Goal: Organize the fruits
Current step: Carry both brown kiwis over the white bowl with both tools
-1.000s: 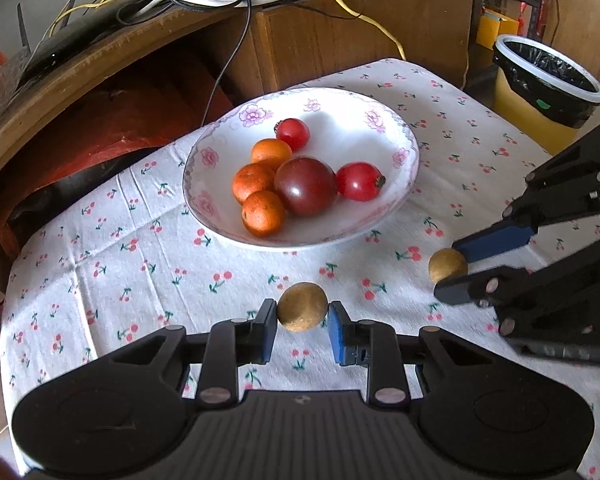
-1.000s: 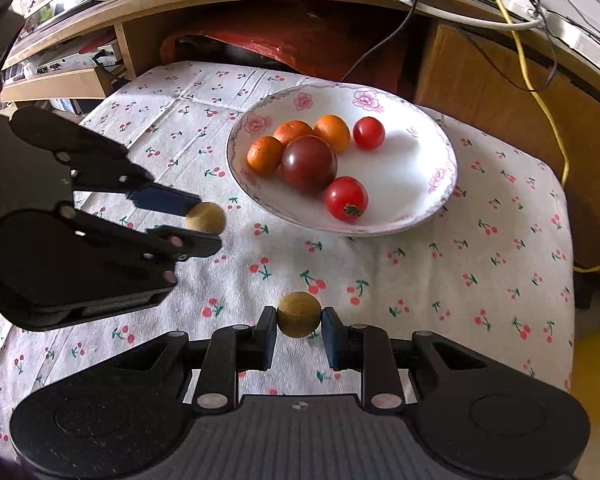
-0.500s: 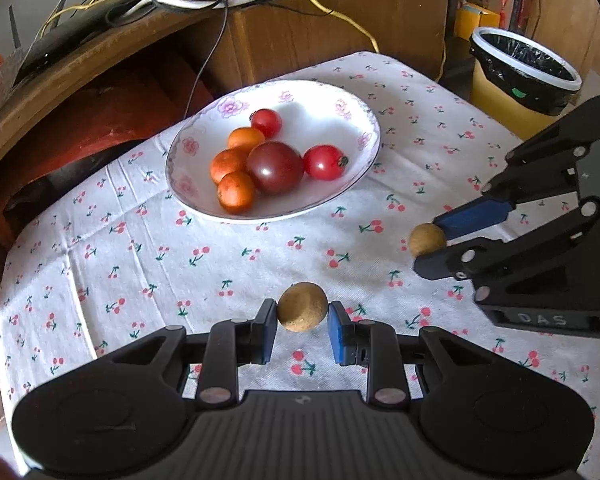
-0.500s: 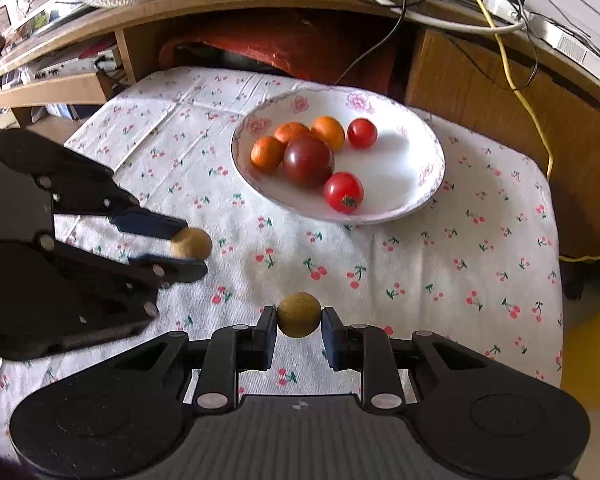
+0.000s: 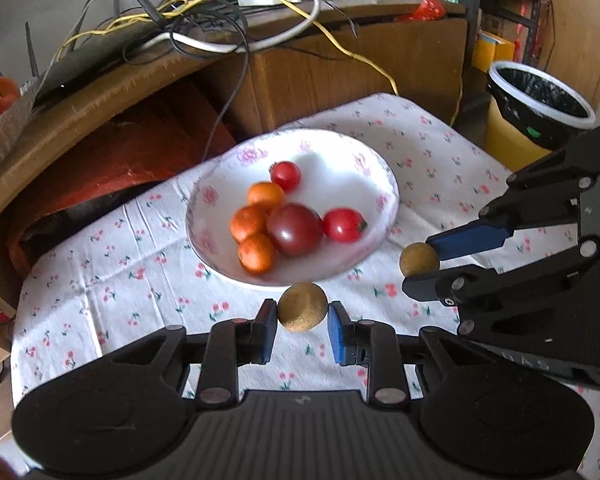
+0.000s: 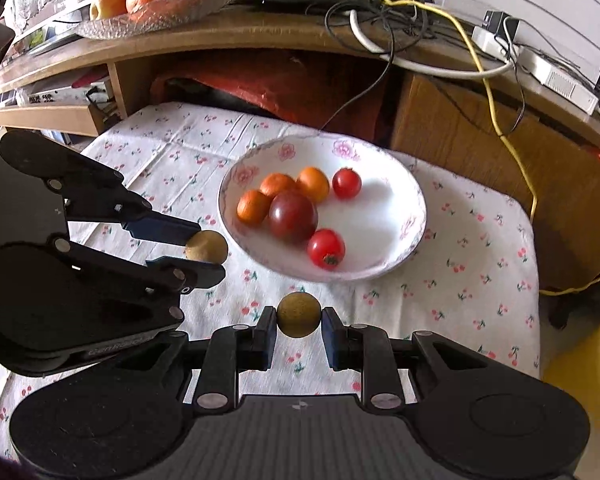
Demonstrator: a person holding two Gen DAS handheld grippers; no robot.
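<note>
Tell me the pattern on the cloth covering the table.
White tablecloth printed with small red cherries on green stems, clearest in the right wrist view.

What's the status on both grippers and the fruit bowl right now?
Left gripper shut on a brown fruit. Right gripper shut on another brown fruit. Bowl ahead, tomatoes and oranges inside. Path clear.

Left gripper clamped on a brown fruit; right gripper, at its 3 o'clock, pinches another brown fruit.
</note>
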